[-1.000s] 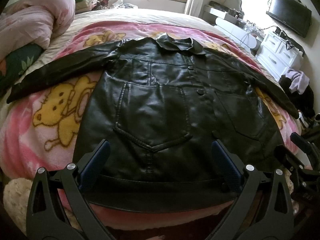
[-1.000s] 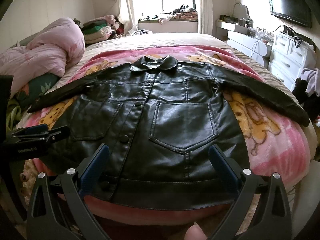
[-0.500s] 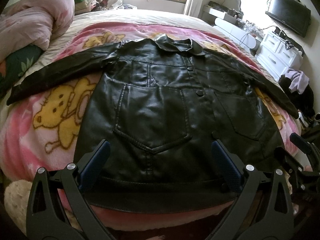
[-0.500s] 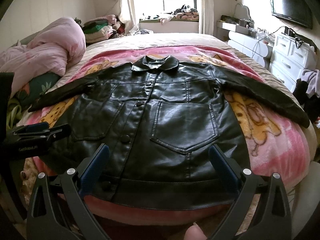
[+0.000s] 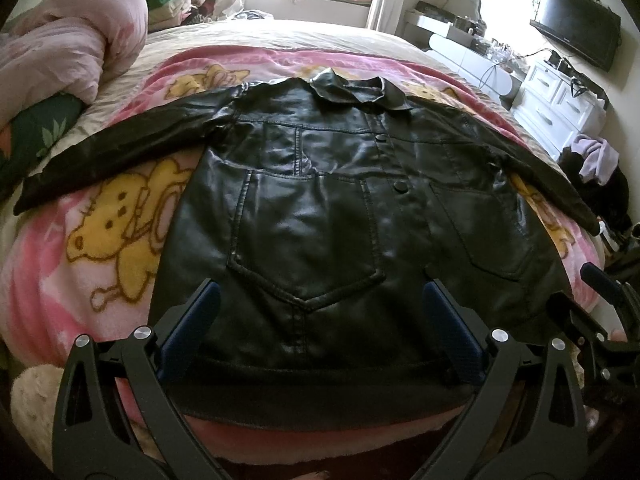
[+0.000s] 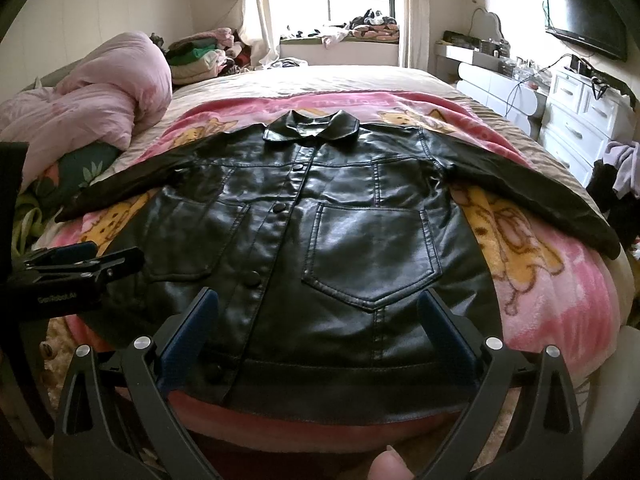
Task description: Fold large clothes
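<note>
Item: black leather-look jacket (image 6: 320,248), front up and buttoned, spread flat on a pink cartoon-print blanket (image 6: 560,280) across the near end of the bed (image 6: 320,76). Collar (image 6: 310,128) points toward the far edge; hem band (image 6: 340,388) lies along the near edge, just short of the drop-off. Both sleeves run outward, the left sleeve (image 5: 112,152) toward the left edge by a rolled pink quilt (image 5: 68,36), the right sleeve (image 6: 532,192) toward the right edge.

Left gripper (image 5: 320,324): fingers spread wide, holding nothing, poised over the hem. Right gripper (image 6: 316,328): likewise spread and empty, above the hem.

Handling, judged: the material looks thick, glossy and fairly heavy; probably slick to pinch on a flat panel, and stiff enough to resist a sharp crease and spring back.

Hold points, judged: sleeve cuffs, shoulder seams, hem-band corners, where edges give the pads something to bite. Folding appears not yet begun.
</note>
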`<state>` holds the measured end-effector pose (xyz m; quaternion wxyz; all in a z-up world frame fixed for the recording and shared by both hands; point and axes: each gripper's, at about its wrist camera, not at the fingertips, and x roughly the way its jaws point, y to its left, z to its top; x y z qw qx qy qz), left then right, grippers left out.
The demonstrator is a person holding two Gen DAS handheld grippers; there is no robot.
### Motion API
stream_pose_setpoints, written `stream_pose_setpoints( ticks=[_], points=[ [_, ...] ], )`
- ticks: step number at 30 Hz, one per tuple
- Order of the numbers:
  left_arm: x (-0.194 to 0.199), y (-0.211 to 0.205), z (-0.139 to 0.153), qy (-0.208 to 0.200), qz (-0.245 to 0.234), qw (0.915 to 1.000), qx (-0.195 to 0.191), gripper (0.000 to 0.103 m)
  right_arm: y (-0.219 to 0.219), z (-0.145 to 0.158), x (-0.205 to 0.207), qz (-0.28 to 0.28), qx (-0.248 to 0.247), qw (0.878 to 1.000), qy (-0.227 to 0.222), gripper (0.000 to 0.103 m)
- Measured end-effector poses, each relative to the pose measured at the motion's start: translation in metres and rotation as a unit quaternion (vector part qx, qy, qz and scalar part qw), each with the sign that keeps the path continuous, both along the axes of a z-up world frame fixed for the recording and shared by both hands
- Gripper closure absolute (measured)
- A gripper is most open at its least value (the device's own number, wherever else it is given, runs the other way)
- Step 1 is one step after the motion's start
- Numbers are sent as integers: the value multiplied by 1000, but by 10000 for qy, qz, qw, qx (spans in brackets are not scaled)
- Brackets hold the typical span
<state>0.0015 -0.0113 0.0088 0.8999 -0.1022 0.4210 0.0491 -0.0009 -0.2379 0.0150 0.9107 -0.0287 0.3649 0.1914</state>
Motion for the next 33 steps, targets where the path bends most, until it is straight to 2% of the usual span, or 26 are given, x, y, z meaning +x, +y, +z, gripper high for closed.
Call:
stream_pose_setpoints(
  ticks=[11,21,33],
  points=[
    [7,5,2,31,41,10000,29,8,1,0,9,-107,-51,9999,37,4],
    [44,24,-2,80,180,9998,-9,8,7,9,44,-133,-35,9999,48,4],
    [88,37,10,72,316,9994,-72,8,32,27,92,-45,-152,9999,31,4]
  ],
)
